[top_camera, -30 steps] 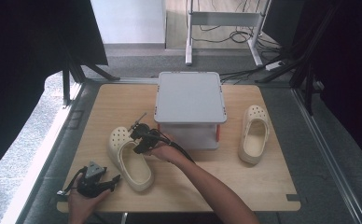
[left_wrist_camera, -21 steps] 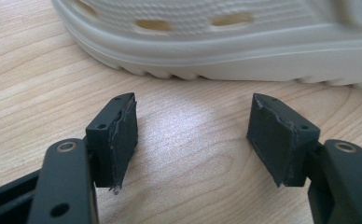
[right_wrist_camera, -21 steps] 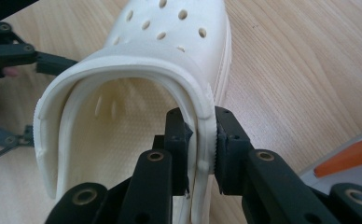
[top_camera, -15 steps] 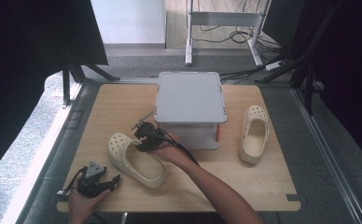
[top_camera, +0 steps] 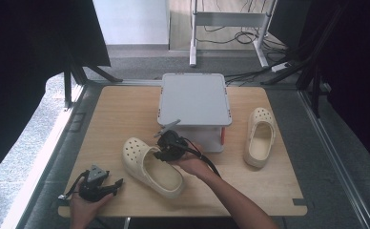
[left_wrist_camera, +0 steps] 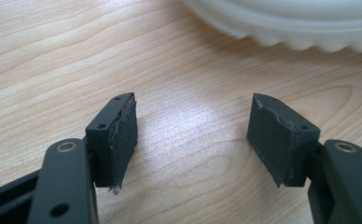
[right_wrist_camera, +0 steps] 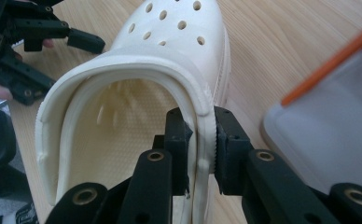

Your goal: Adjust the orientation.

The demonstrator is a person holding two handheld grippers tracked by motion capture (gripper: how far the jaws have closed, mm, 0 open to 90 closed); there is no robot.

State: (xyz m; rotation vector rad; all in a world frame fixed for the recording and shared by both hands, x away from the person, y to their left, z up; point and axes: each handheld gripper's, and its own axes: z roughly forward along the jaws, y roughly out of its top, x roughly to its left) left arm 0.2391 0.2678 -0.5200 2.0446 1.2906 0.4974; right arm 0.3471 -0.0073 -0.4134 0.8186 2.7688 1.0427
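A cream clog [top_camera: 147,168] lies on the wooden table [top_camera: 121,109], front left of centre, toe toward the far left. My right gripper [top_camera: 163,153] is shut on its side wall near the box; its jaws have just been closing, and the pads now pinch the rim [right_wrist_camera: 200,126]. The clog's holed toe [right_wrist_camera: 179,28] points away from that camera. My left gripper [top_camera: 118,184] rests at the front left corner, open with only bare wood between its pads [left_wrist_camera: 193,135]. The clog's ribbed sole edge [left_wrist_camera: 300,23] lies beyond it.
A grey lidded box [top_camera: 195,98] with an orange latch [right_wrist_camera: 328,70] stands mid-table, close to the right hand. A second cream clog [top_camera: 259,138] lies to its right. Dark stands and cables surround the table.
The right gripper has shifted right toward the box with the clog in its jaws. The clog has moved with it and its heel has swung to the right. The left gripper has stayed put.
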